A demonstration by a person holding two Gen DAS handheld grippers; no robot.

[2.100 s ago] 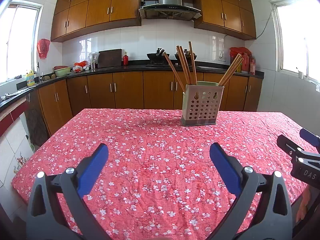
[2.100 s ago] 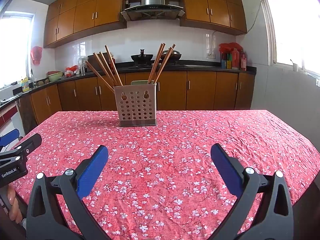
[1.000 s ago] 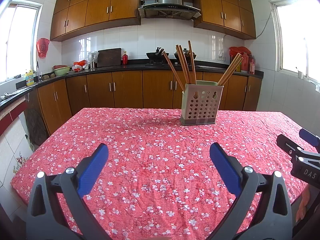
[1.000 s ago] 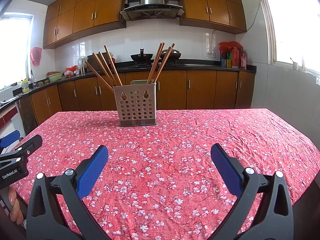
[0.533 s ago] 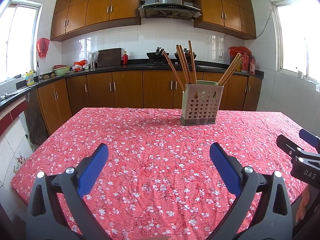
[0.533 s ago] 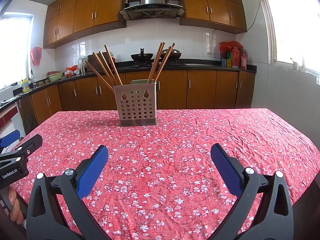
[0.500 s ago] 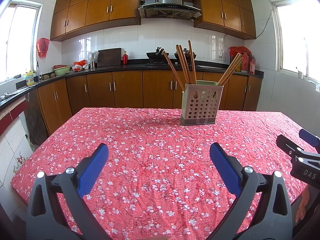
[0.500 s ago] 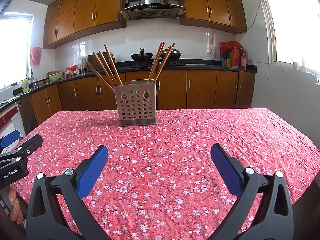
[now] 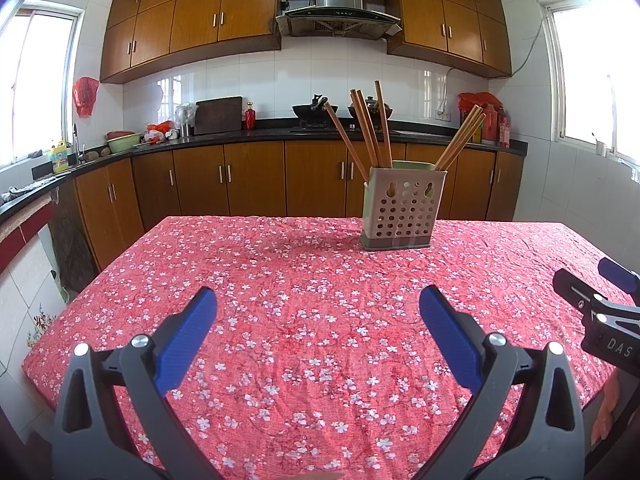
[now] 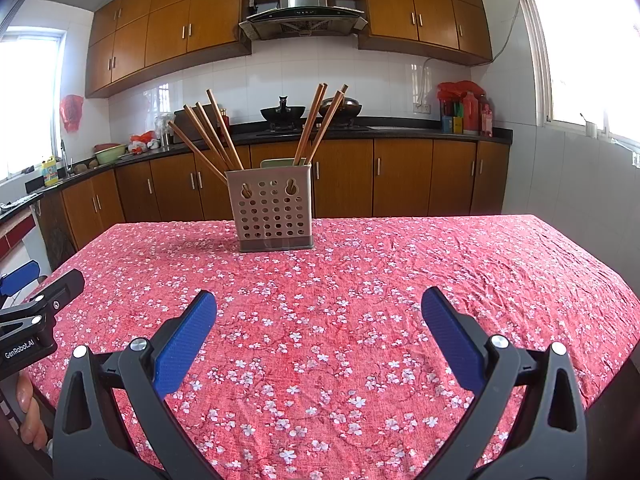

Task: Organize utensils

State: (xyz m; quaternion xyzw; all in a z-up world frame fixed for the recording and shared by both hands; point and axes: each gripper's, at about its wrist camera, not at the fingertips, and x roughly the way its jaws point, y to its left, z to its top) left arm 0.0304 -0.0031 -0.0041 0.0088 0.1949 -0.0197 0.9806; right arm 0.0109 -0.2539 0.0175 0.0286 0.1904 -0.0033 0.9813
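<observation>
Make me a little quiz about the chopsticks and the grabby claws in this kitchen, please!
1. True or false: the chopsticks lie flat on the red flowered tablecloth.
2. What holds the chopsticks: A a glass jar, B a holder with holes, C a bowl?
3. Fill in: the left gripper and the right gripper are both wide ____.

Key: 1 false, they stand leaning in the holder. 2 B. 3 open.

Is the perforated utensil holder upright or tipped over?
Upright. The utensil holder stands flat on its base on the tablecloth, with chopsticks leaning out of its open top.
</observation>
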